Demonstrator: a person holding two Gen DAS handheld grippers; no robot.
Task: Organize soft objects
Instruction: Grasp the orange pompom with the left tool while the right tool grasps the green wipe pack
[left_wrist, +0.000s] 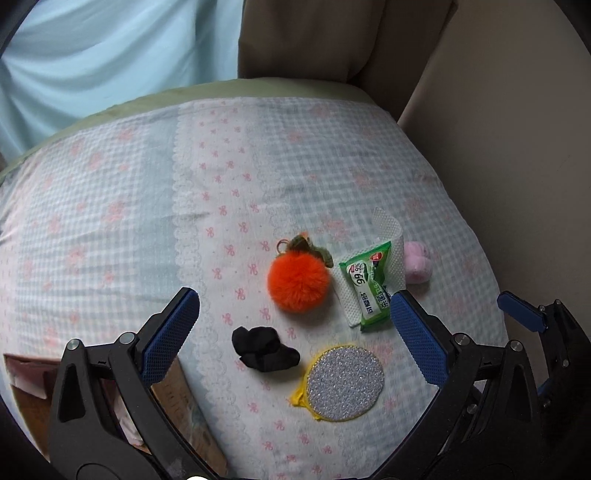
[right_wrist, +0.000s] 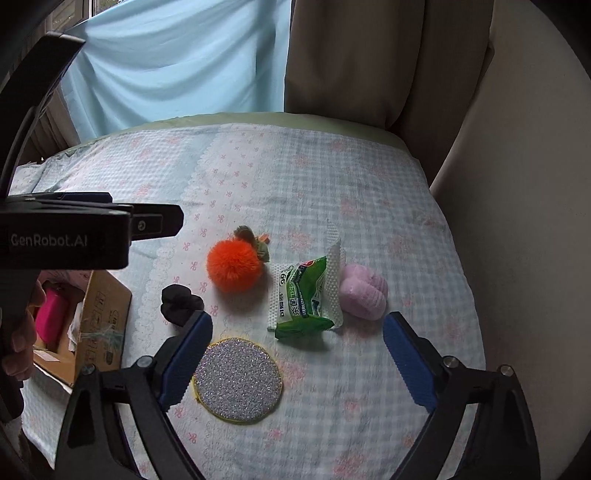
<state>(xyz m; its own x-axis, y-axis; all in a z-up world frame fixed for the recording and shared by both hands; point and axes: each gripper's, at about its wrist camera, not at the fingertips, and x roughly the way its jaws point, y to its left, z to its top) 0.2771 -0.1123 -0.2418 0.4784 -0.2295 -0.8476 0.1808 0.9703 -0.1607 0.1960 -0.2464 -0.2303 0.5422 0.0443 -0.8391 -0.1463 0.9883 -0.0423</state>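
Two sets of tongs over the bed (right_wrist: 369, 192), and both stand wide with nothing between their pads. The left tongs (left_wrist: 295, 317) hang above the middle of the spread; the right tongs (right_wrist: 297, 343) sit just to their side.

Count the soft things on the checked cover: six. One orange pompom (right_wrist: 233, 266) with a green leaf top. One black sock bundle (right_wrist: 179, 302) just beside it, near the right tongs' left pad. One glittery round pad (right_wrist: 238, 380) with a yellow rim, lying flat nearest the cameras. One green wipes packet (right_wrist: 303, 302) resting on one white mesh sheet (right_wrist: 334, 258). One pink plush piece (right_wrist: 364, 291) touching that sheet's far side.

One cardboard box (right_wrist: 99, 325) stands open at the bed's left edge, with pink items inside. A hand (right_wrist: 20, 343) shows at the far left of the right view, on the handle of the left tongs.
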